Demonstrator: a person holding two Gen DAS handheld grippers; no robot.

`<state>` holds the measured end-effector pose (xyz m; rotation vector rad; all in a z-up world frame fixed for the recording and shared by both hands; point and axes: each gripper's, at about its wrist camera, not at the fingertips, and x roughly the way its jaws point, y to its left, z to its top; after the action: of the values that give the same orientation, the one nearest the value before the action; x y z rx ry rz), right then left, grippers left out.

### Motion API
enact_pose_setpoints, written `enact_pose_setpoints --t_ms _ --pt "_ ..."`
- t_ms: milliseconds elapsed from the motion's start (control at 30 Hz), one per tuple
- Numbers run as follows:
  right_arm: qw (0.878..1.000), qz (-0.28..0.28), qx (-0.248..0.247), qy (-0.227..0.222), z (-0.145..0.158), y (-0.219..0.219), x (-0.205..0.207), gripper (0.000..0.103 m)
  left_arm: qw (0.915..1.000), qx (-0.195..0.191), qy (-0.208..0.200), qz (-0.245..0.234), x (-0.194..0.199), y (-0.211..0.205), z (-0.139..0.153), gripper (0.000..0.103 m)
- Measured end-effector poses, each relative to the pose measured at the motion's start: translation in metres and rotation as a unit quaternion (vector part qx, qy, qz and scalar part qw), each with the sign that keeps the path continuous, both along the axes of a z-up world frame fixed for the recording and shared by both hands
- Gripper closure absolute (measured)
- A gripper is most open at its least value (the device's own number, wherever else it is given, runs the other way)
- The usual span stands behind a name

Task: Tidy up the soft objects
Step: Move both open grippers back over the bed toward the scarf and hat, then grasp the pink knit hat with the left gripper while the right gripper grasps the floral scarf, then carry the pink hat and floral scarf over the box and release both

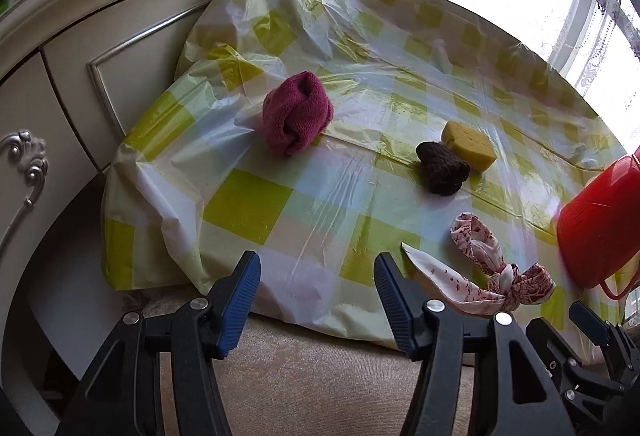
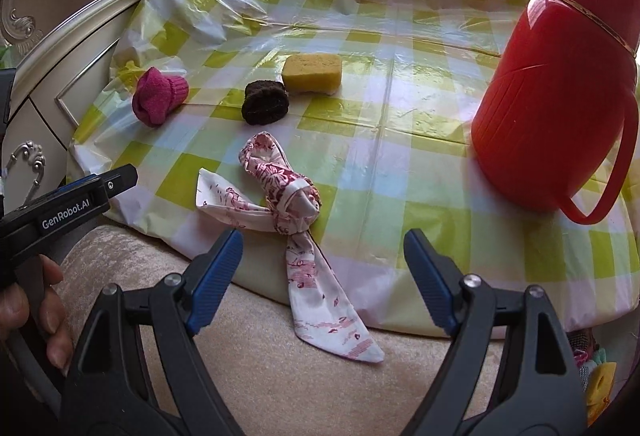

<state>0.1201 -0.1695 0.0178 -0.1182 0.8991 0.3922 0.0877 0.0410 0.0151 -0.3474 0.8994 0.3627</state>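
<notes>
A rolled magenta knit sock (image 1: pixel 297 113) (image 2: pixel 159 95) lies at the table's left. A dark brown knit roll (image 1: pixel 442 167) (image 2: pixel 265 102) touches a yellow sponge (image 1: pixel 469 144) (image 2: pixel 312 73) mid-table. A knotted pink-and-white scarf (image 1: pixel 490 268) (image 2: pixel 286 196) lies at the near edge, one tail hanging over. My left gripper (image 1: pixel 316 302) is open and empty, before the near edge. My right gripper (image 2: pixel 322 280) is open and empty, just short of the scarf's hanging tail.
A yellow-checked plastic cloth (image 2: pixel 400 116) covers the table. A red thermos jug (image 2: pixel 560 84) (image 1: pixel 600 224) stands at the right. A cream cabinet (image 1: pixel 80 56) is at the left, a window behind. Beige upholstery (image 2: pixel 280 376) lies below the near edge.
</notes>
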Motion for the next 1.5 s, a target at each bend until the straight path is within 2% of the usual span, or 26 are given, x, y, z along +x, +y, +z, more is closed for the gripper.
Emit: enact_pose_setpoints --t_ms 333,533,633,700,733,833,867,900,933,1000,1033,1100,1133,1300,1500 --pt "1.0 0.015 0.002 0.001 -0.008 0.032 0.019 0.019 0.9982 -0.032 -0.037 0.035 0.011 0.035 -0.002 0.043" --pt "1.0 0.005 -0.003 0.009 -0.017 0.038 0.031 0.019 0.9976 -0.012 -0.055 0.041 0.037 0.05 0.004 0.042" --pt "1.0 -0.003 -0.007 0.016 -0.022 0.038 0.036 0.019 0.9977 0.004 -0.053 0.042 0.056 0.055 0.003 0.031" --pt "1.0 -0.007 -0.008 0.022 -0.026 0.038 0.038 0.019 0.9979 0.013 -0.049 0.039 0.07 0.059 0.0 0.031" --pt "1.0 -0.006 -0.006 0.025 -0.028 0.038 0.04 0.02 0.9981 0.017 -0.046 0.038 0.077 0.061 -0.002 0.031" --pt "0.999 -0.005 -0.007 0.034 -0.033 0.039 0.042 0.034 0.9989 0.021 -0.029 0.029 0.095 0.065 -0.012 0.031" --pt "0.999 -0.004 -0.008 0.039 -0.035 0.04 0.044 0.039 0.9991 0.022 -0.022 0.028 0.1 0.067 -0.016 0.032" --pt "0.999 -0.004 -0.008 0.043 -0.036 0.04 0.044 0.041 0.9993 0.021 -0.015 0.025 0.104 0.068 -0.021 0.042" --pt "0.999 -0.004 -0.009 0.04 -0.036 0.04 0.044 0.041 0.9996 0.016 -0.009 0.021 0.107 0.068 -0.024 0.059" --pt "0.999 -0.003 -0.013 0.04 -0.037 0.042 0.044 0.042 0.9997 0.016 -0.003 0.018 0.108 0.067 -0.029 0.075" --pt "0.999 -0.002 -0.014 0.039 -0.037 0.042 0.043 0.044 0.9997 0.019 -0.006 0.016 0.106 0.065 -0.028 0.079" --pt "0.999 -0.003 -0.01 0.038 -0.036 0.04 0.043 0.062 0.9996 0.022 -0.015 0.011 0.101 0.061 -0.024 0.082" --pt "0.999 -0.002 -0.006 0.038 -0.035 0.04 0.042 0.065 0.9995 0.022 -0.021 0.01 0.098 0.06 -0.022 0.083" --pt "0.999 0.004 0.011 0.039 -0.033 0.035 0.036 0.072 0.9989 0.022 -0.041 0.008 0.078 0.051 -0.009 0.083" --pt "1.0 -0.001 0.022 0.021 -0.023 0.028 0.026 0.073 0.9981 0.018 -0.059 -0.001 0.044 0.031 0.01 0.083"
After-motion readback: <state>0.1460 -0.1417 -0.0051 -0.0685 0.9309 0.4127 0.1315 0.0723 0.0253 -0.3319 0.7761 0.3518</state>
